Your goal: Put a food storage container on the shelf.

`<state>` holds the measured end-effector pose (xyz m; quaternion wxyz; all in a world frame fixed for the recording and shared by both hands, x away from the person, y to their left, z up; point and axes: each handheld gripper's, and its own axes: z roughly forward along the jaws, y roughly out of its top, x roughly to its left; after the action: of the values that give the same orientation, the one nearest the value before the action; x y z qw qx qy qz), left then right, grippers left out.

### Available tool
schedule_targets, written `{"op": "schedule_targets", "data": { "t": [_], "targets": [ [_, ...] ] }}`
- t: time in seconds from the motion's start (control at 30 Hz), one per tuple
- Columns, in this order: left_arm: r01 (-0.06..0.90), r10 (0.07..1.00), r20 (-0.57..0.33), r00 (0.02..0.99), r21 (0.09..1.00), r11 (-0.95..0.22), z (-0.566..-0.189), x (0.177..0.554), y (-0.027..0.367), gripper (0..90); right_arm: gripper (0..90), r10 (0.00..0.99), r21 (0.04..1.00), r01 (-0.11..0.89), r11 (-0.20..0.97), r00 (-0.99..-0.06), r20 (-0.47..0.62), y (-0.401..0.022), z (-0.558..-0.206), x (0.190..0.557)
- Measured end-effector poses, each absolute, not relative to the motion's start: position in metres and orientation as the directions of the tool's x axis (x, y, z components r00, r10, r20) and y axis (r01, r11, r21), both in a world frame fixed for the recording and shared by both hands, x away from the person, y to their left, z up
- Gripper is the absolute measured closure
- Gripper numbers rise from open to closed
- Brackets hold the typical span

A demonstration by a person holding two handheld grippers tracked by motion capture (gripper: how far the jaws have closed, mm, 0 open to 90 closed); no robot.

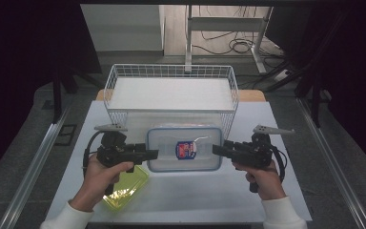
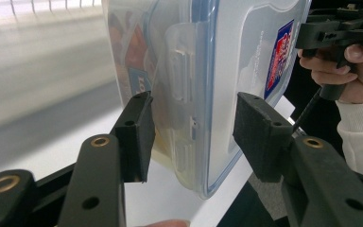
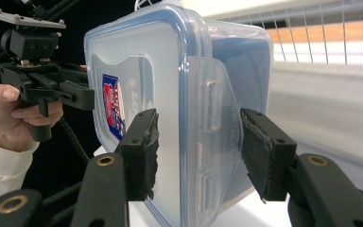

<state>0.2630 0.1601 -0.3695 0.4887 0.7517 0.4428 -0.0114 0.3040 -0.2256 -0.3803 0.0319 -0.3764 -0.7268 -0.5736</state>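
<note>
The wire basket (image 1: 171,78) blocks the way just behind the container (image 1: 184,149); bare table (image 1: 209,195) lies in front.

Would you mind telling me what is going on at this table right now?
A person holds a tool in each hand, and the two grip a clear lidded container from opposite ends. The left tool clamps one end flap, the right tool the other, above the white table. A wire basket stands just behind it, and a yellow-green container lies on the table under the left hand.
</note>
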Motion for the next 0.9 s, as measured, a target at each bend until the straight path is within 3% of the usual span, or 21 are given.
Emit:
{"op": "schedule_targets", "data": {
  "t": [0.9],
  "targets": [
    [0.635, 0.632, -0.442, 0.637, 0.766, -0.104, -0.306, 0.348, 0.206, 49.3, 49.0, 0.54, 0.85, 0.52, 0.085, -0.741, 0.399, -0.178, -0.293, 0.387]
  ]
}}
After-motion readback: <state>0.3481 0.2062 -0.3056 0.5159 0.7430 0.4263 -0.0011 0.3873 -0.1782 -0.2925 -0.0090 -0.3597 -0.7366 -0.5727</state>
